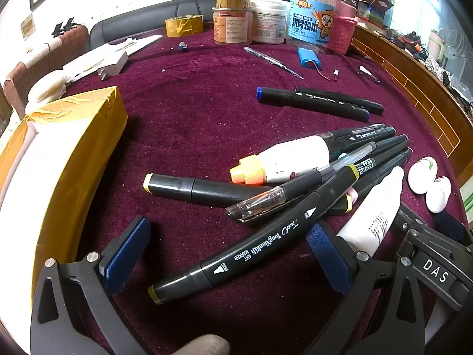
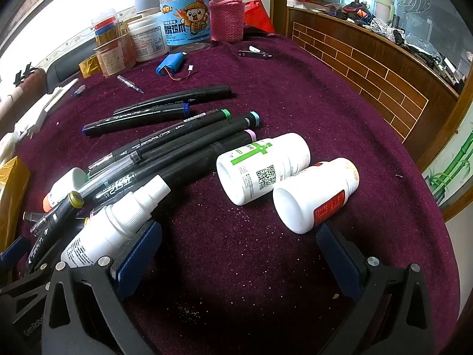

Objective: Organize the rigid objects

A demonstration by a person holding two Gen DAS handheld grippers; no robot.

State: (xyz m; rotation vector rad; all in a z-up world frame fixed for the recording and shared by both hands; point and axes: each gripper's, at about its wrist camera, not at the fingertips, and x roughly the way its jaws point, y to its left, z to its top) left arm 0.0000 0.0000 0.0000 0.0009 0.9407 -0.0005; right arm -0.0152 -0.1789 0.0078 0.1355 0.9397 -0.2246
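A pile of black art markers (image 1: 363,159) lies on the maroon cloth, with a clear gel pen (image 1: 298,186) and a white bottle with an orange cap (image 1: 283,159) among them. My left gripper (image 1: 227,251) is open, its jaws on either side of a yellow-tipped marker (image 1: 254,245) that lies on the cloth. A white spray bottle (image 2: 115,224) lies against the left finger of my right gripper (image 2: 239,254), which is open and empty. Two white pill bottles (image 2: 263,165) (image 2: 316,195) lie on their sides just beyond it.
A gold-taped box (image 1: 74,153) stands at the left. Two more markers (image 1: 313,102) lie further back. Jars, tape rolls and a pink-sleeved flask (image 2: 226,11) line the far edge. A blue battery pack (image 2: 171,63) and a pen lie before them. A wooden counter (image 2: 369,68) rises at the right.
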